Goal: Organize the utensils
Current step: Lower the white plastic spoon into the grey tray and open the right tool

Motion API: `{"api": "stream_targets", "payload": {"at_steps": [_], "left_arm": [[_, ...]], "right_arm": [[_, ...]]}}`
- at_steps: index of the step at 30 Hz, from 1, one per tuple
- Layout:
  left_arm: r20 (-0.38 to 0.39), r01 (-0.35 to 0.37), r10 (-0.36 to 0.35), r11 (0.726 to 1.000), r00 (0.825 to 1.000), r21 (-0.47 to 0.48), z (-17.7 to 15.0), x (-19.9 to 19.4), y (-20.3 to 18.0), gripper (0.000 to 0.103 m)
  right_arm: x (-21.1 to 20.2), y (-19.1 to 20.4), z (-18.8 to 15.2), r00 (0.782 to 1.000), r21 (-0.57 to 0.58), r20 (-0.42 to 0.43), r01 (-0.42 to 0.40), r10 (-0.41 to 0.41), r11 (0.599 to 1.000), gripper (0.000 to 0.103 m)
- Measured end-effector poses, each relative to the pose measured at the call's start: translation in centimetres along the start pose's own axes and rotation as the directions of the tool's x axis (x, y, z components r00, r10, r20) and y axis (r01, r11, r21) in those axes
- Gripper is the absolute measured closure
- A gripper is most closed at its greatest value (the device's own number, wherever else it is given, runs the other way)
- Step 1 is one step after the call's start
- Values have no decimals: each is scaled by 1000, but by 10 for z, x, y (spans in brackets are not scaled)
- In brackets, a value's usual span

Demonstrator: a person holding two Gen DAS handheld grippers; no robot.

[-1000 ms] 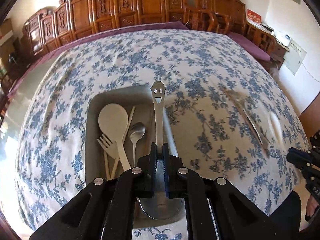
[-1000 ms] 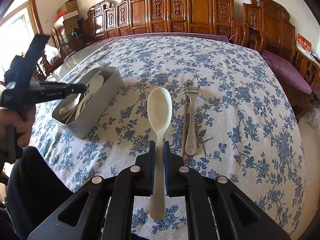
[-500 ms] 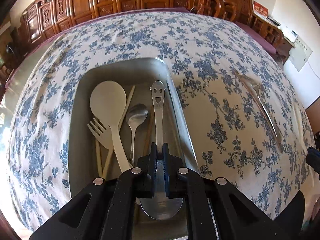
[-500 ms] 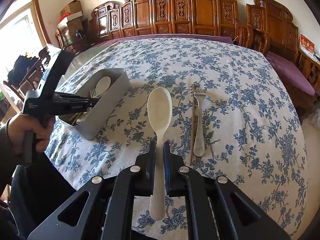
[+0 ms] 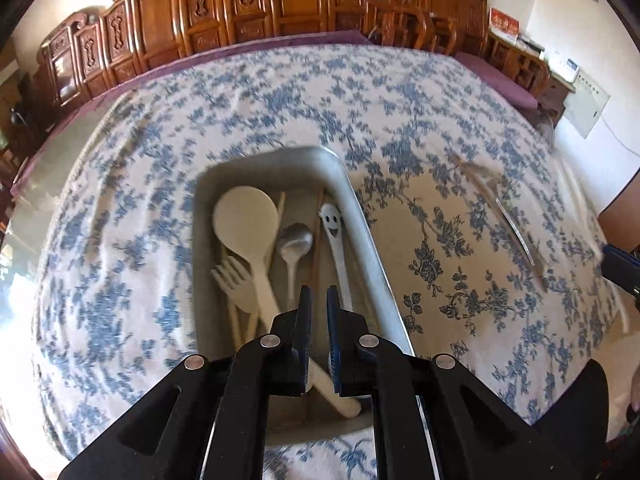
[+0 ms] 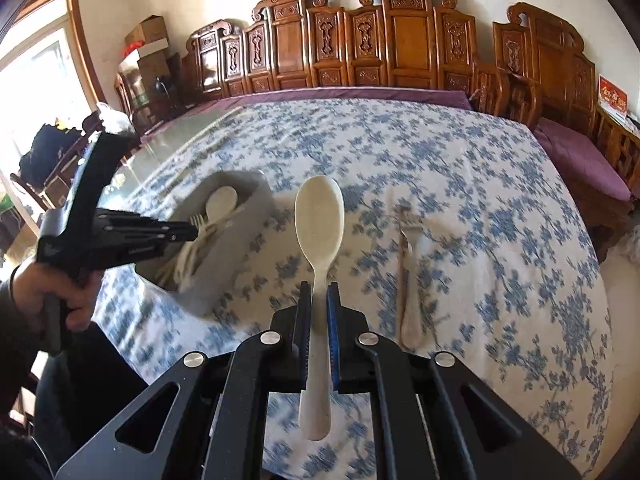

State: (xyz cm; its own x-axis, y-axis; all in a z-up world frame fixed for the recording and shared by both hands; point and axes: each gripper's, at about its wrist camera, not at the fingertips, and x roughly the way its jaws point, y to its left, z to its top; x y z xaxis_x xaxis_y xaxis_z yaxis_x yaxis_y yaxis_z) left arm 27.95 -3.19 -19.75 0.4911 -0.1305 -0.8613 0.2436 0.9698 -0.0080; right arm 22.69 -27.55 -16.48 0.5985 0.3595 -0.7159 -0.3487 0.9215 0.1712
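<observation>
While your left claw [image 5: 316,298] hangs over the grey bin [image 5: 362,216] with its jaws nearly together and nothing between them, the smiley-handled spoon [image 5: 338,248] lies inside along the bin's right wall, beside a metal spoon [image 5: 294,246], a cream paddle [image 5: 250,226] and a pale fork [image 5: 236,282]. Your right claw [image 6: 318,300] is clenched on the handle of a cream spoon [image 6: 319,216], held above the desk [image 6: 500,208]. A fork [image 6: 410,280] lies on the cloth right of it.

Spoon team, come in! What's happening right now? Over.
Left gripper nearly shut, empty, over the tray. Right gripper shut on white spoon. Left gripper may block the drop.
</observation>
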Motion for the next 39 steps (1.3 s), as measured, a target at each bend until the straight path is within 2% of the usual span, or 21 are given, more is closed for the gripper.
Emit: {"api": "stream_targets", "payload": {"at_steps": [8,17,25,35,39], "left_arm": [[74,-5,6,1000,997,-15,-5,-48,31,96],[133,-8,15,999,991,-52,-14,-81,66,96],[130,-10,23,995,991,-94,-23,-80,92,96],[104,-12,27,990,994,-137,-39,-64,114,96],[90,-18,30,991,996,-133,-43,-58,116,96]], "right_arm": [[18,54,32,999,-50,11,-48,49,998,94],[58,100,48,996,-87,-43,-77,73,993,94],[101,129,48,990,-108,-119,-82,70,991,94],[152,140,54,979,-85,-199,-58,40,995,94],[167,140,56,976,-72,-216,-41,25,997,100]]}}
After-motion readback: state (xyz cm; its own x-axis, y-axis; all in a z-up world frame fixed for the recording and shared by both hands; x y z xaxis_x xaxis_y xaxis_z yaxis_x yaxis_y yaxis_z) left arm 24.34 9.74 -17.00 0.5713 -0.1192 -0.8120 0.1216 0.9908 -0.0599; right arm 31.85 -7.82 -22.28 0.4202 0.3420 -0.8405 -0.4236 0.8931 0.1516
